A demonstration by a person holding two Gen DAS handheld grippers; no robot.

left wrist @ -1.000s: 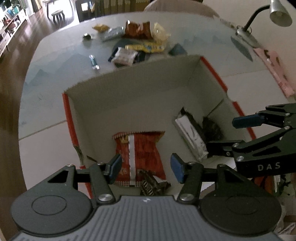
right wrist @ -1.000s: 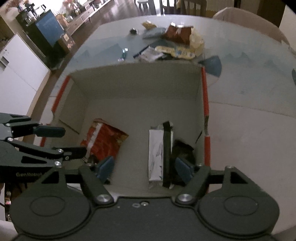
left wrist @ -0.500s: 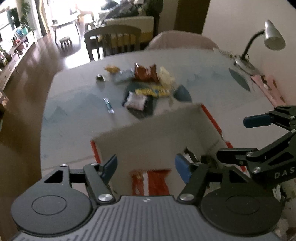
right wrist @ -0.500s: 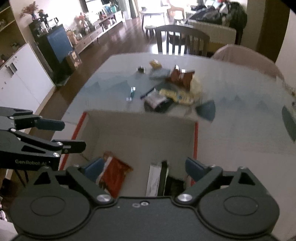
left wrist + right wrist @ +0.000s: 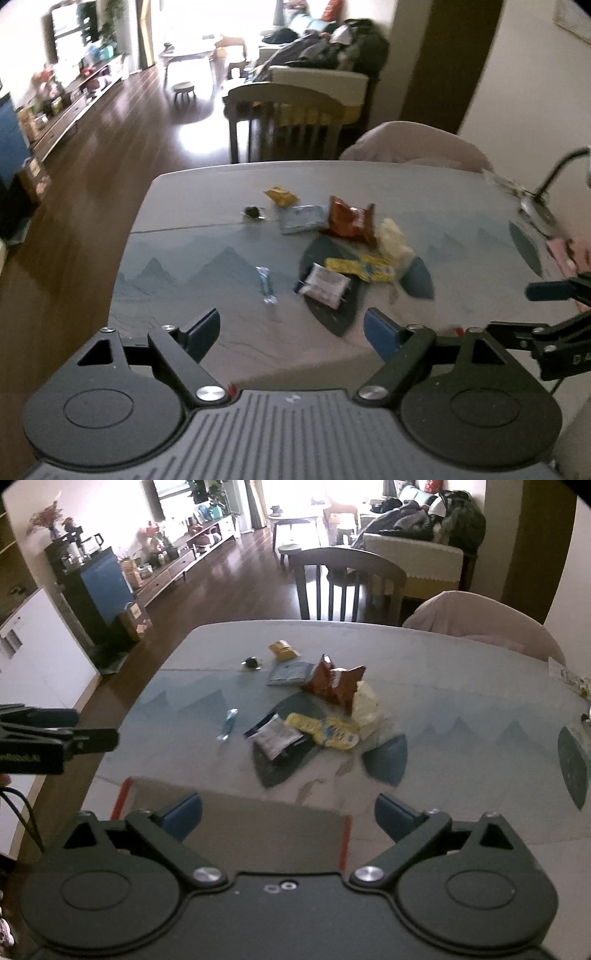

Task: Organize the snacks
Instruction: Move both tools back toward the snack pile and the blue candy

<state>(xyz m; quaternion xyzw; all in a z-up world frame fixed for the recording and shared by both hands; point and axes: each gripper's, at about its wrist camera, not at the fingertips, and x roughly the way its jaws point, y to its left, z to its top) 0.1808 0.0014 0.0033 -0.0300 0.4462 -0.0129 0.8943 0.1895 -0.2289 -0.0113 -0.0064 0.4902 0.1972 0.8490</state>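
The snacks lie in a loose cluster near the middle of the table point(image 5: 461, 701), toward its far edge: a brown-red bag point(image 5: 334, 682) standing crumpled, a grey-blue packet point(image 5: 290, 673) touching it on the left, a small yellow packet point(image 5: 282, 650) just beyond, a pale bag point(image 5: 365, 705) on the right, a yellow wrapper point(image 5: 325, 730) lying flat in front, and a white-and-dark pouch point(image 5: 275, 736) beside it. A slim blue-clear stick point(image 5: 228, 723) lies apart to the left, and a small dark round thing point(image 5: 252, 662) sits near the far left edge; what it is cannot be made out. All labels are too blurred to read. The cardboard box point(image 5: 236, 812) with red edging sits at the near edge, only its far wall showing in the right wrist view; its inside is hidden behind the gripper body. In the left wrist view it is almost wholly covered. The left gripper point(image 5: 291, 330) is spreading its jaws, with nothing between them. The right gripper point(image 5: 288, 814) is also spreading, already very wide and empty. At the right edge a lamp point(image 5: 546, 184) is cut off by the frame.
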